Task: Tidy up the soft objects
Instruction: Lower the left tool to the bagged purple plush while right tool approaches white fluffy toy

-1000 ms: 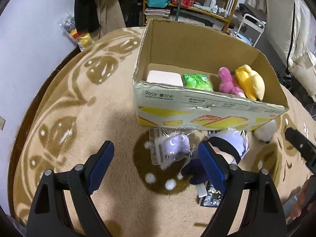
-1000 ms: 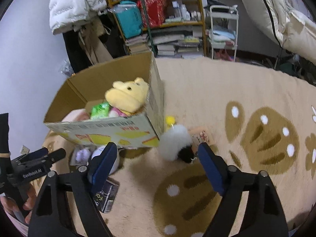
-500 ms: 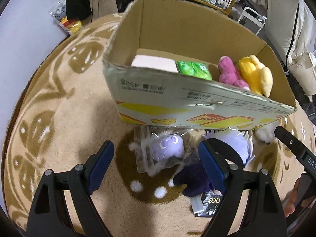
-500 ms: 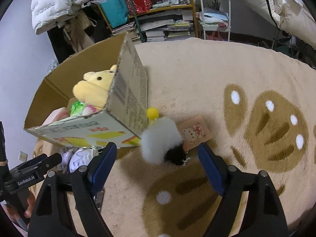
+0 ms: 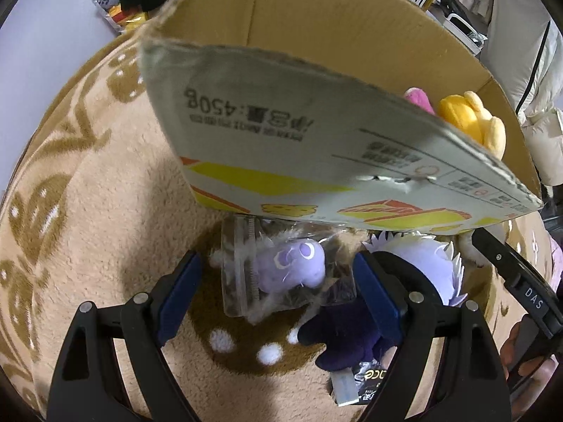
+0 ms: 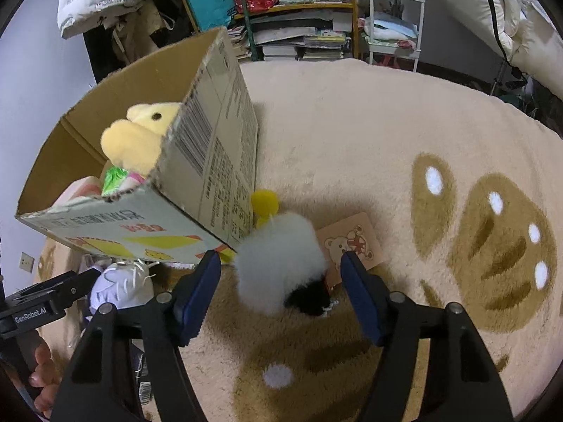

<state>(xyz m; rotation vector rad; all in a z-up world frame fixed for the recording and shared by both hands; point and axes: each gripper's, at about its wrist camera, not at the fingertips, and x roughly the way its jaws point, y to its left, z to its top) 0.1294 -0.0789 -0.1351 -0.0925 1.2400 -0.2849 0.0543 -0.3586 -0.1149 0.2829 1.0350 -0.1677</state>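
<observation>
The left gripper (image 5: 276,292) is spread wide, its two blue pads on either side of a small purple plush toy (image 5: 292,265) sealed in a clear plastic bag (image 5: 242,274); the pads do not touch the bag, which lies on the rug (image 5: 88,211) just in front of the cardboard box (image 5: 299,147). Beside the right pad lies a second toy, a doll with white-lilac hair (image 5: 432,260) and a dark purple body, partly behind that finger. A dark packet (image 5: 369,376) lies under it on the rug.

The right gripper (image 6: 279,297) is likewise released and holds nothing. Between its pads sits one fluffy white toy (image 6: 278,263) with a black part at its lower edge, resting on the rug at the box's near corner. A yellow ball (image 6: 264,201) lies just behind it against the box wall, and one card with a bear picture (image 6: 352,244) lies just beside it, partly under it.

Inside the box, one yellow plush (image 6: 137,140) shows in both views, one pink plush (image 5: 418,100) to its left in the left view, and one green packet (image 6: 114,177) in the right view. So three soft toys lie outside the box on the rug, and two soft toys are seen inside.
</observation>
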